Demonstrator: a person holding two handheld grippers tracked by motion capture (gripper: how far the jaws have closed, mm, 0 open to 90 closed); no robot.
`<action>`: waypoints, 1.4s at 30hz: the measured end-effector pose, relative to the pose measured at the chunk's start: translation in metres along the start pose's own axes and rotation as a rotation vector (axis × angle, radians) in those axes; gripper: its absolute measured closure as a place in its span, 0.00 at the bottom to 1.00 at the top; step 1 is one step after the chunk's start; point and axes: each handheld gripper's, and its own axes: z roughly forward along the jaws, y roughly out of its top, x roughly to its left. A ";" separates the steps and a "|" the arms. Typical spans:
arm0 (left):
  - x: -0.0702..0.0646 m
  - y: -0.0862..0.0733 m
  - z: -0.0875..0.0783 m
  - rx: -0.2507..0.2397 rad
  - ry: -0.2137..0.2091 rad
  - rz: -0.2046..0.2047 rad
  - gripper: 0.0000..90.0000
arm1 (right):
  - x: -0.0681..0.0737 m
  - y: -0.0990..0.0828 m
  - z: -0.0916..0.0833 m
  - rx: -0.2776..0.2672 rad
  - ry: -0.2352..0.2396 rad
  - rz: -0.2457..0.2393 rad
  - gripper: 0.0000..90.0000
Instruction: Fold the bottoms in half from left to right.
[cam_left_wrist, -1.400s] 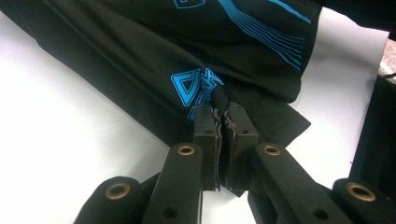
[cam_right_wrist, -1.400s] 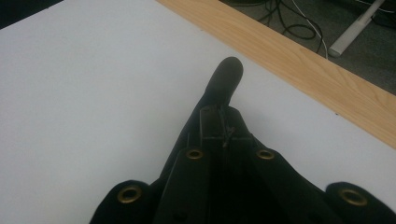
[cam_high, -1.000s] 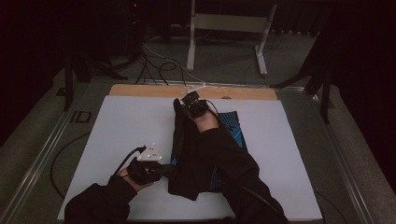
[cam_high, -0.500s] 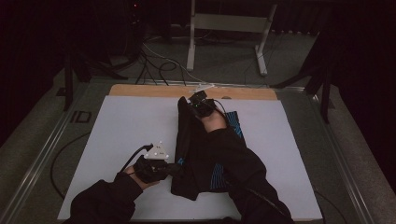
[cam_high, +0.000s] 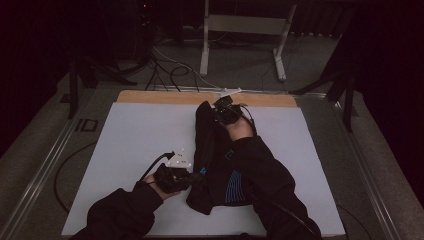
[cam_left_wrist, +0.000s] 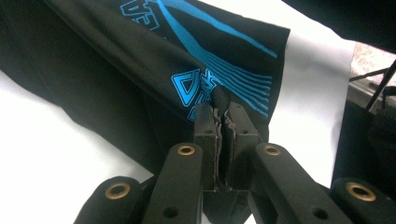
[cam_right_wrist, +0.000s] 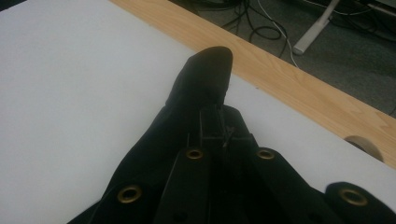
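My left tongs (cam_high: 192, 177) clamped on hem of black garment (cam_high: 212, 165) w/ blue print, near counter's (cam_high: 130, 145) front edge. My right tongs (cam_high: 220, 109) pinched on garment's far end, close to the wooden back edge. Cloth runs front-to-back btwn them, mid-counter, on the white sheet. Can't tell if far end is lifted.

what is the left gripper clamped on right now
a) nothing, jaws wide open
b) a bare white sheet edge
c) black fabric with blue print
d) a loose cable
c: in the left gripper view the left gripper has its jaws closed on a pinched fold of the black garment, right beside its blue lettering.
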 end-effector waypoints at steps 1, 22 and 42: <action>-0.001 0.001 0.001 -0.001 -0.001 0.002 0.95 | -0.002 0.000 -0.001 -0.001 -0.002 0.003 1.00; -0.017 0.028 0.018 -0.007 -0.023 0.051 0.95 | -0.027 -0.015 -0.027 -0.001 -0.057 0.015 1.00; -0.034 0.057 0.058 -0.030 -0.094 0.078 0.95 | -0.062 -0.037 -0.050 -0.003 -0.117 0.039 1.00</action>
